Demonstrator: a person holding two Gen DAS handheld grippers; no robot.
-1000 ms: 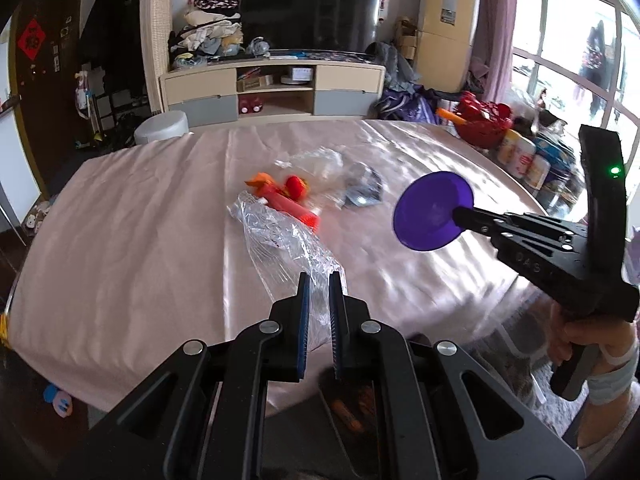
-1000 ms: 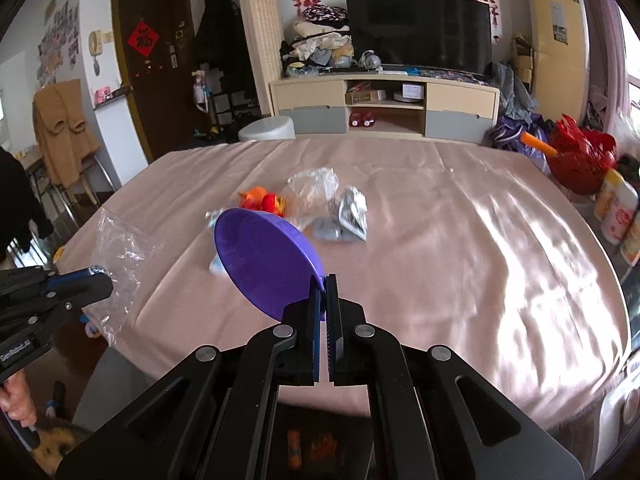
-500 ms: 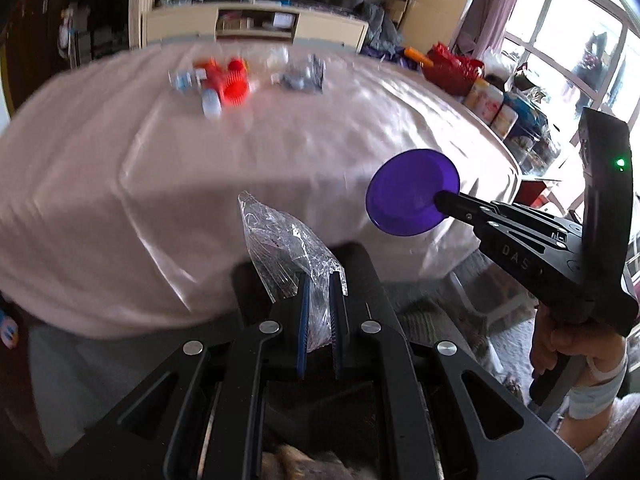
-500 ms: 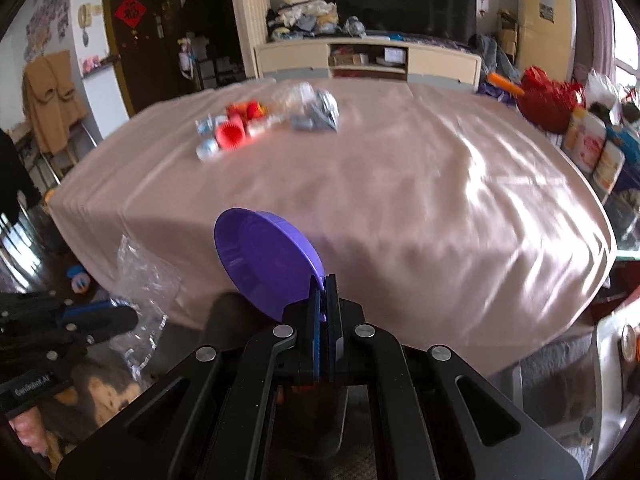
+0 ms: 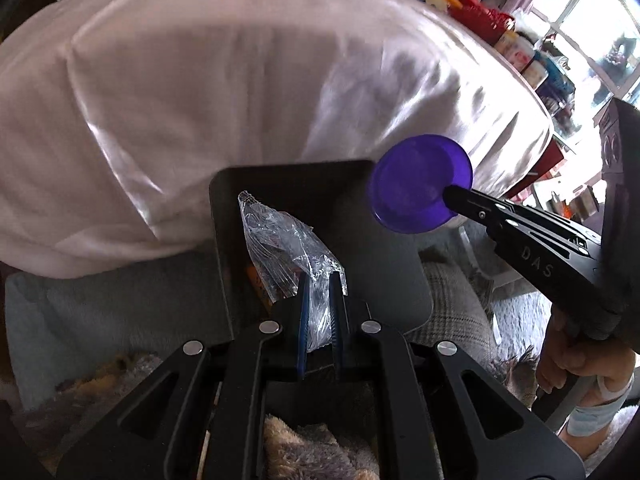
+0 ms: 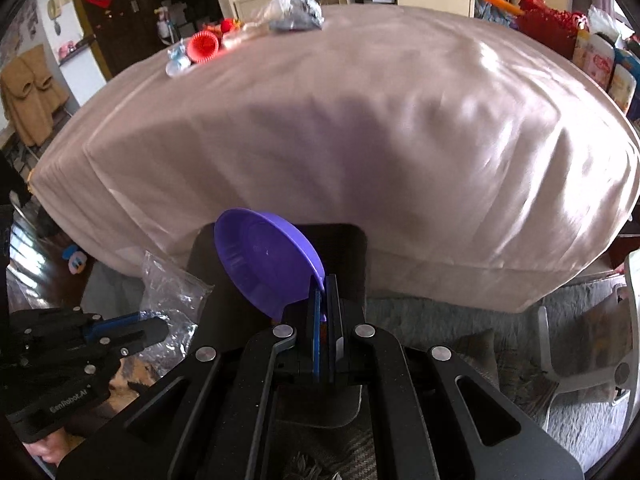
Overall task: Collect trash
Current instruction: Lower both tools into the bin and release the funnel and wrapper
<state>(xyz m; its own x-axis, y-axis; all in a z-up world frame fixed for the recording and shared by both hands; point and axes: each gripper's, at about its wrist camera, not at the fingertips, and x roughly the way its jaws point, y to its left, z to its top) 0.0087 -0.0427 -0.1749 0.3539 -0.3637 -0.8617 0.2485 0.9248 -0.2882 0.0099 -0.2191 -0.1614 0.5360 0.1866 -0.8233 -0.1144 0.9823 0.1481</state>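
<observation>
- Crinkled clear film: the plastic bag [image 5: 286,248] is pinched between the blue pads of the left gripper [image 5: 320,300], standing up over the dark, round-cornered bin [image 5: 280,184] below the near table edge.
- Smooth purple plastic: the shallow round dish [image 6: 266,266] is clamped by its rim in the right gripper [image 6: 325,300], tilted on edge above the same bin.
- Glossy pale pink cloth: the tablecloth [image 6: 360,120] drapes in soft folds over the table.
- Far left on the cloth: a ribbed red cup [image 6: 204,46], clear wrappers and a crumpled silver foil packet [image 6: 300,16].
- Right: a hand [image 5: 576,356] grips the black handle.
</observation>
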